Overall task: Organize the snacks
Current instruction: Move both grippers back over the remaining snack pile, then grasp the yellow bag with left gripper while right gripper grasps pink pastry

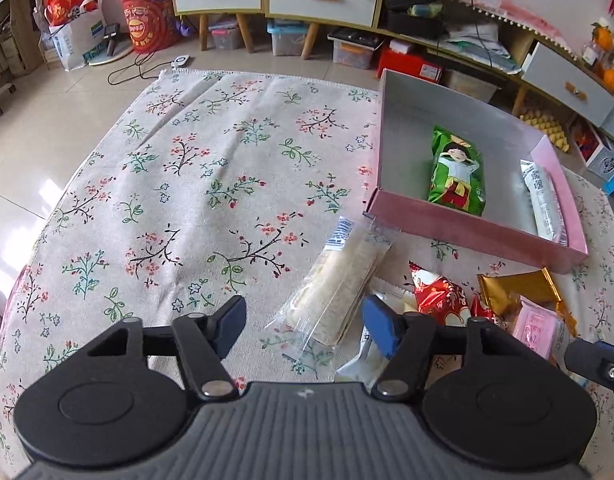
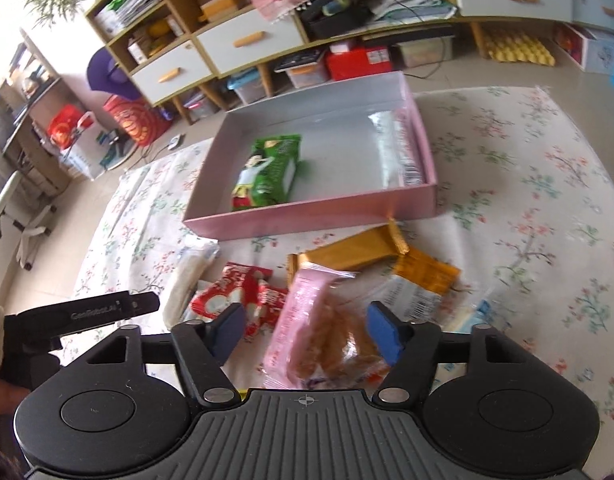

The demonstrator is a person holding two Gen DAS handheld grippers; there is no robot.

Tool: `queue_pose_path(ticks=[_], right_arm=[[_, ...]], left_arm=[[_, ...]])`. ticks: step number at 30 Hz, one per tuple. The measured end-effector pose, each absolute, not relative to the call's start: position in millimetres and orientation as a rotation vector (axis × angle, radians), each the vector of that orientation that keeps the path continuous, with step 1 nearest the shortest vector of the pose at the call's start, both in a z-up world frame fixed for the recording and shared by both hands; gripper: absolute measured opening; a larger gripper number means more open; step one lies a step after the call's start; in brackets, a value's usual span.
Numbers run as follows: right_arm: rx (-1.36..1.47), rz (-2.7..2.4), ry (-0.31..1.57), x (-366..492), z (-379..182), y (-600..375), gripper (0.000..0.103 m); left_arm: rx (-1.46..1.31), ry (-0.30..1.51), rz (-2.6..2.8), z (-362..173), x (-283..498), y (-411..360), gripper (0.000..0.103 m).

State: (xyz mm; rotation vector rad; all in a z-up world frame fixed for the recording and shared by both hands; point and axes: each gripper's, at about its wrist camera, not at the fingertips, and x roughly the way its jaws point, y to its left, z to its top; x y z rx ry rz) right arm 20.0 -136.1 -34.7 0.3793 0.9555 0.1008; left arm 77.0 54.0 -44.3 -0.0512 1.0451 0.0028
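Pink cardboard forms the shallow box [image 1: 471,232] at about two o'clock in the left wrist view, its pale grey inside holding two snacks: a green packet [image 1: 459,172] printed with a cartoon figure near the middle, and a white packet [image 1: 543,200] lying along the right wall. The box sits on a floral cloth [image 1: 187,184] spread over the floor.

The left gripper [image 1: 305,320] has its blue fingers [image 1: 381,326] spread about halfway, with a clear-wrapped rice cracker packet [image 1: 339,280] between them; the pads do not appear to press on it. At three o'clock of that packet lies a loose heap: a red packet [image 1: 439,294], a gold packet [image 1: 515,286] and a pink packet [image 1: 537,326].

In the right wrist view the box [image 2: 307,216] lies at twelve o'clock, with the green packet [image 2: 267,176] and white packet [image 2: 395,152] inside. The right gripper [image 2: 305,330] also has its fingers [image 2: 383,332] partly spread, around the pink packet [image 2: 311,320], which shows brown pastry through its clear window. The right pad looks close to the wrapper, but the blur leaves contact uncertain. The gold packet [image 2: 367,252] lies at twelve o'clock of it, just in front of the box, and the red packet [image 2: 243,300] at ten o'clock. The left gripper's body [image 2: 87,312] shows at nine o'clock.
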Motion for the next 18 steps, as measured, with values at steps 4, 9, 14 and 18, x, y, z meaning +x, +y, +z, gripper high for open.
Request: queue_pose_path(ticks=[4,9,14,18], right_arm=[[0.358,0.104,0.969,27.1,-39.6,-127.6,0.06],[0.337,0.109,0.994,33.9,-50.0,-115.8,0.06],[0.274,0.088,1.009,42.4,-60.7,-106.9,0.06],[0.204,0.086,0.993,47.4,-68.9,-100.5,0.05]], left_arm=[[-0.084,1.059,-0.055,-43.4,74.5,51.1,0.059],[-0.085,1.058,-0.07,-41.9,72.2,48.5,0.059],[-0.128,1.086,-0.073,-40.9,61.1,49.2,0.064],[-0.124,1.06,-0.091,-32.6,52.1,47.4,0.07]])
